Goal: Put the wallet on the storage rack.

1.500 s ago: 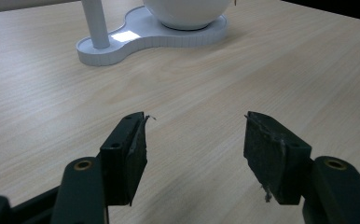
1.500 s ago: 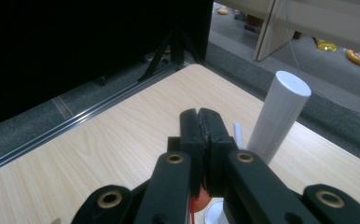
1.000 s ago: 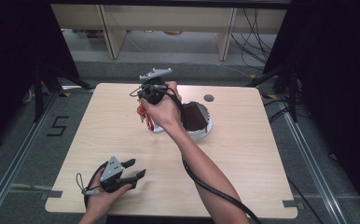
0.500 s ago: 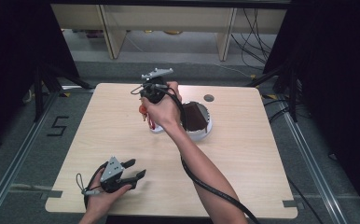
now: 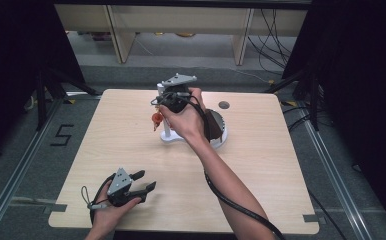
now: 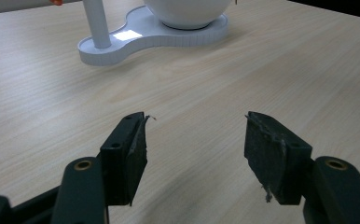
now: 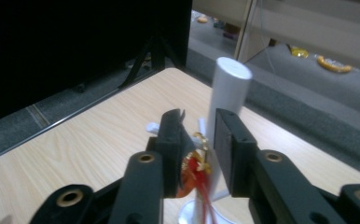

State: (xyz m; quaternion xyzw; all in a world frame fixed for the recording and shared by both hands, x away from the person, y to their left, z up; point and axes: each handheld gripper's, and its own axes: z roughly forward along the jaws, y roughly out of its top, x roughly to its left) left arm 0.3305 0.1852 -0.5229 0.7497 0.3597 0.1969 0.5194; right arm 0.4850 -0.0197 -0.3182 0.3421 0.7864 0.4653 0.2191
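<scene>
Pale wood tabletop (image 5: 261,165), dark curtains either side, shelving beyond. Near edge: left hand-held gripper (image 5: 142,181) lies low over the wood, jaws spread wide, nothing between them. Mid-table: white stand (image 6: 122,39) with upright post (image 7: 227,100) and a round white bowl on its base. Right hand-held gripper (image 7: 199,135) sits up at the post, jaws just been opening, now part-way apart; small red-and-gold ornament (image 7: 194,170) hangs between them on the stand's peg, close to the left pad, contact unclear. Small dark disc (image 5: 224,105) lies farther back.
</scene>
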